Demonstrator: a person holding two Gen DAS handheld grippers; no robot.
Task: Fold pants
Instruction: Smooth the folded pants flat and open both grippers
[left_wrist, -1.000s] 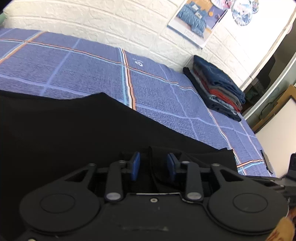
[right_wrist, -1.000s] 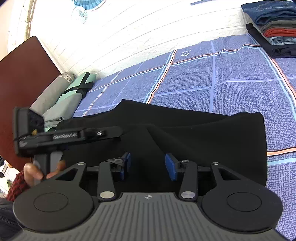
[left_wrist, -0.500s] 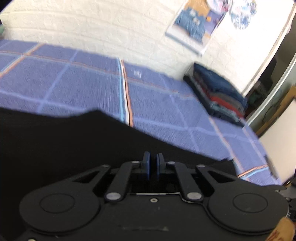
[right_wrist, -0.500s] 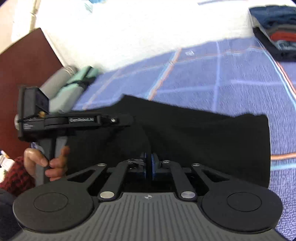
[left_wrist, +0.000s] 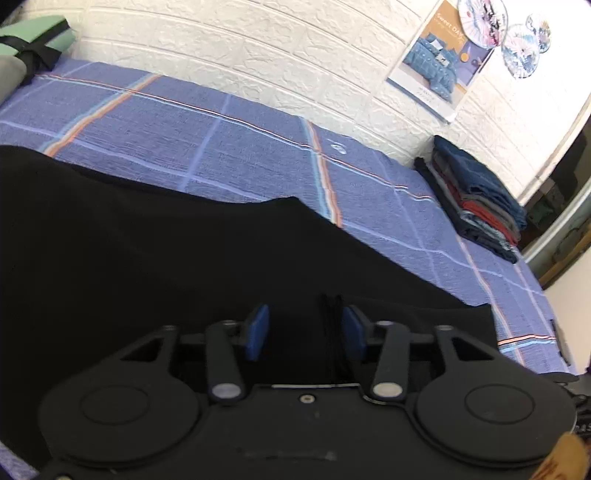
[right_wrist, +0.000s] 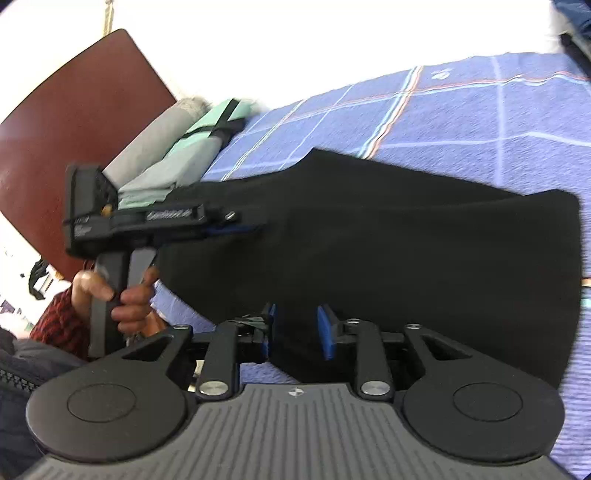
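Left wrist view: I see one pair of black pants (left_wrist: 155, 258) lying spread flat on the blue checked bed cover (left_wrist: 229, 147), at the near side of the bed. The cloth is plain and dark, with a small bunched ridge between the fingers. My left gripper (left_wrist: 304, 332) has just been opening; its blue pads stand about half apart, with the ridge of cloth between them but not pressed. In the right wrist view, my right gripper (right_wrist: 295, 332) has just been opening too, half apart over the near edge of the pants, gripping nothing. One stack of folded clothes (left_wrist: 476, 199) lies far right by the wall. One poster (left_wrist: 439, 62) reads "Sweet DAY". The left hand (right_wrist: 118, 299) holds its handle.
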